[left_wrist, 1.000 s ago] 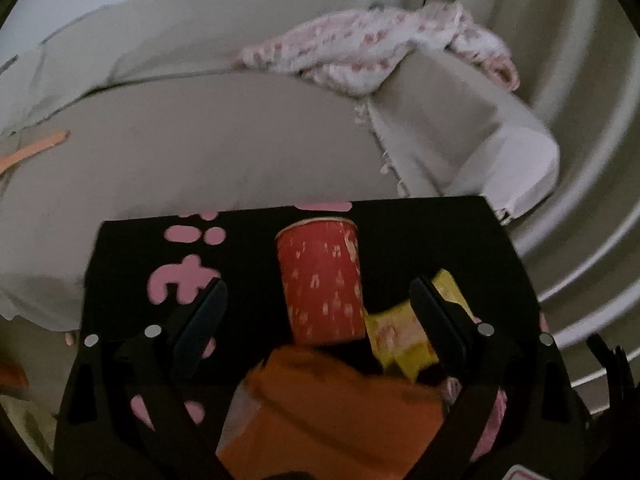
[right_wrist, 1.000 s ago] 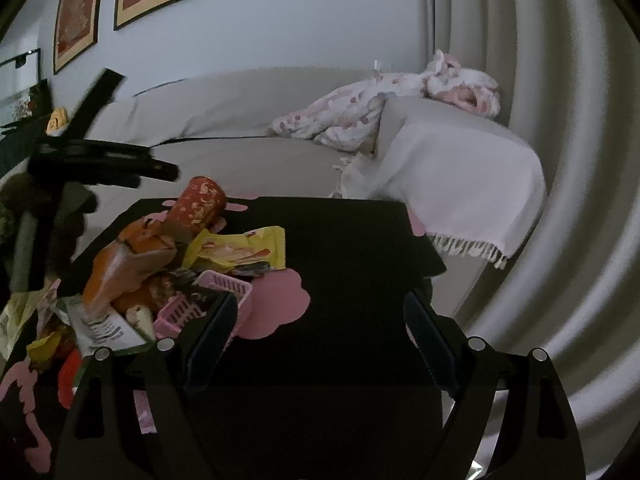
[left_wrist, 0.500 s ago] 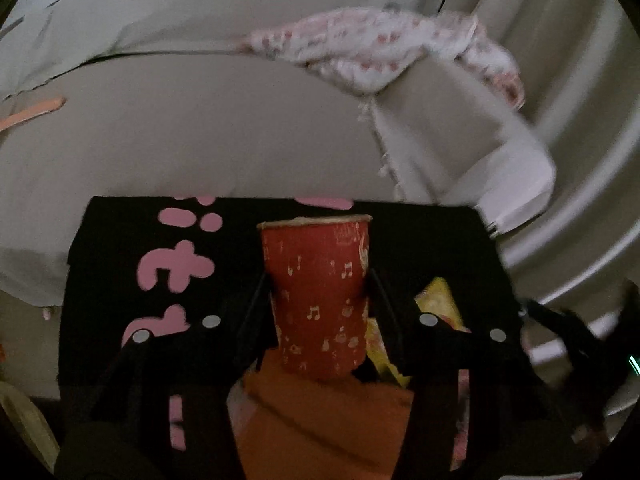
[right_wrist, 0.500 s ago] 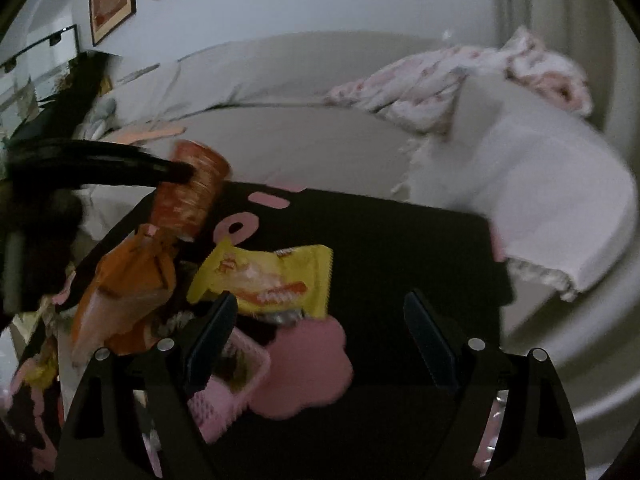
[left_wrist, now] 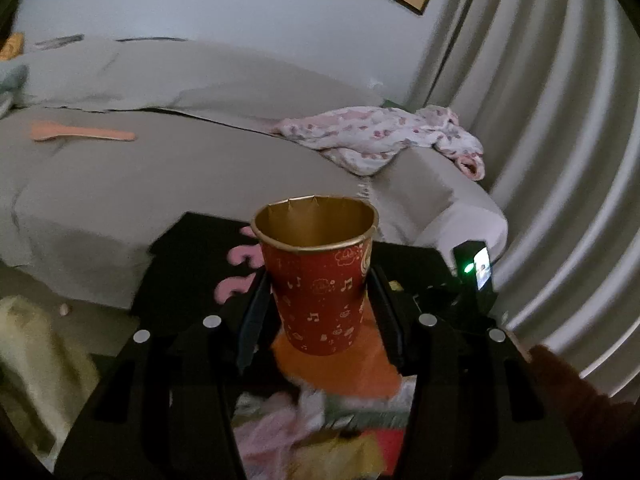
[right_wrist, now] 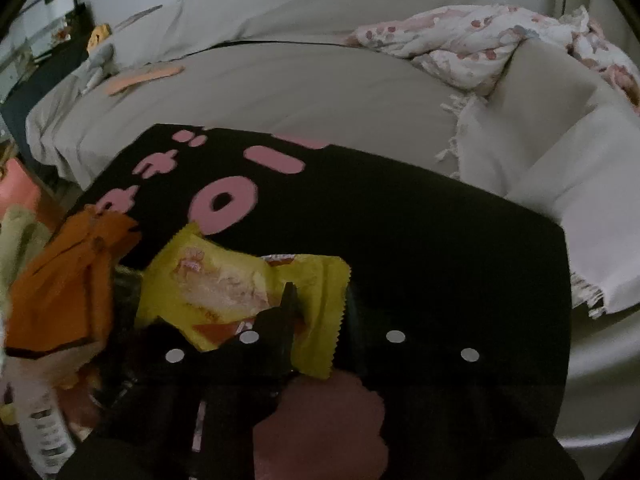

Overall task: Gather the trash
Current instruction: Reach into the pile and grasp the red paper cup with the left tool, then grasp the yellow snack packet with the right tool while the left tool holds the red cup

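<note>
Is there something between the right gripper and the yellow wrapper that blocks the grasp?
Nothing visible does. The right gripper already has its jaws closed on the yellow wrapper, pinching its right part above the black table.

Bare black table point(right_wrist: 420, 240) right of yellow wrapper point(right_wrist: 240, 292); orange wrapper point(right_wrist: 68, 284), litter crowd left edge.

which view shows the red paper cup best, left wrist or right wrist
The left wrist view. The red paper cup sits upright and centred between the left gripper fingers, with its gold inside, rim and music-note print all visible. The right wrist view does not show the cup at all; it shows the right gripper closed on a yellow wrapper.
</note>
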`<state>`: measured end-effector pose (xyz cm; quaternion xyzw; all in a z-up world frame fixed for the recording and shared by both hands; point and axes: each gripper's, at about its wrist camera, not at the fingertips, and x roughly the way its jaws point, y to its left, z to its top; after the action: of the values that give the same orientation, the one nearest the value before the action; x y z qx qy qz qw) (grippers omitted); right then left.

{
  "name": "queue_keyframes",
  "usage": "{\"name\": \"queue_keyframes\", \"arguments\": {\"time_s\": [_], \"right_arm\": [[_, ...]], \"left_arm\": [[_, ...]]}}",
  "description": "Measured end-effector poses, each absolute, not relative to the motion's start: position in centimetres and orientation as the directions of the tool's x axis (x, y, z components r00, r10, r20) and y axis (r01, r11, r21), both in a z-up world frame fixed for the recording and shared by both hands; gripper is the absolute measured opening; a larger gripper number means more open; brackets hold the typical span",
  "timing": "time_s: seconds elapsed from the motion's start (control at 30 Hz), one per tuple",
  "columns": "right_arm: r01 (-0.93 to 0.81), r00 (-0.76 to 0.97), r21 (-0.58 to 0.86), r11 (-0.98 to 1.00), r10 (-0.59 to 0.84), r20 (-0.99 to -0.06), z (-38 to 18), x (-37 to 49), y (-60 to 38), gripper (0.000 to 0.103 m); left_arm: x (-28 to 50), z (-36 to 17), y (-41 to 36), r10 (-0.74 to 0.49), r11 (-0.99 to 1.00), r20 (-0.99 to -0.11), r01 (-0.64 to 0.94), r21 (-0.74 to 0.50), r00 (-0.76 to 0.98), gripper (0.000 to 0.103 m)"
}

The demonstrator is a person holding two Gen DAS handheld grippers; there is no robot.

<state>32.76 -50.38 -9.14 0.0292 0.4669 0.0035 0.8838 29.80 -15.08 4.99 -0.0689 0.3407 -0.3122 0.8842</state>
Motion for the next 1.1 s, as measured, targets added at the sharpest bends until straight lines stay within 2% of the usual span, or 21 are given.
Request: {"name": "queue_keyframes", "arguments": {"time_s": [0.2,0.4,0.47,0.63,0.77,0.9,0.97,1.03,1.1], "right_arm": [[0.038,0.621,0.016,0.999,-0.011,-0.784,-4.7,30.2,-49.1,0.017],[0.093,0.729,-0.117,0.989,-0.148,-0.668,2.2,26.2,-46.6,0.015],[0.100,0.754,-0.134,0.986,-0.163,-0.636,4.1,25.1,-45.7,0.010],[0.074,0.808,-0.173,0.982,-0.161,-0.567,7.9,22.0,-42.5,0.009],[0.059,0.823,-0.147,0.987,-0.132,-0.553,9.2,20.1,-41.6,0.009],[0.074,0.809,-0.063,0.995,-0.097,-0.580,8.3,18.9,-43.7,0.011],[0.037,0.779,-0.009,0.999,-0.034,-0.626,6.6,18.8,-45.2,0.020],[-0.021,0.762,0.046,0.999,0.046,-0.645,4.6,18.3,-46.7,0.050],[-0.045,0.757,0.043,0.998,0.062,-0.650,2.8,18.0,-47.6,0.067]], "left_arm": [[25.8,2.3,-10.9,-0.544,0.836,-0.591,0.438,-0.330,0.595,0.048],[23.1,0.5,-7.9,-0.516,0.856,-0.604,0.385,-0.344,0.607,0.048],[22.3,0.1,-6.9,-0.511,0.859,-0.605,0.369,-0.353,0.611,0.048],[20.3,-0.4,-4.8,-0.491,0.871,-0.605,0.336,-0.358,0.626,0.048],[18.7,-0.8,-3.4,-0.488,0.871,-0.603,0.317,-0.374,0.631,0.048],[17.5,-1.2,-3.2,-0.503,0.863,-0.593,0.327,-0.385,0.629,0.049],[17.4,-1.7,-3.4,-0.515,0.856,-0.595,0.331,-0.397,0.617,0.049],[17.5,-2.2,-3.9,-0.527,0.849,-0.602,0.336,-0.409,0.600,0.049],[17.8,-2.4,-4.7,-0.536,0.844,-0.608,0.344,-0.412,0.586,0.049]]}}
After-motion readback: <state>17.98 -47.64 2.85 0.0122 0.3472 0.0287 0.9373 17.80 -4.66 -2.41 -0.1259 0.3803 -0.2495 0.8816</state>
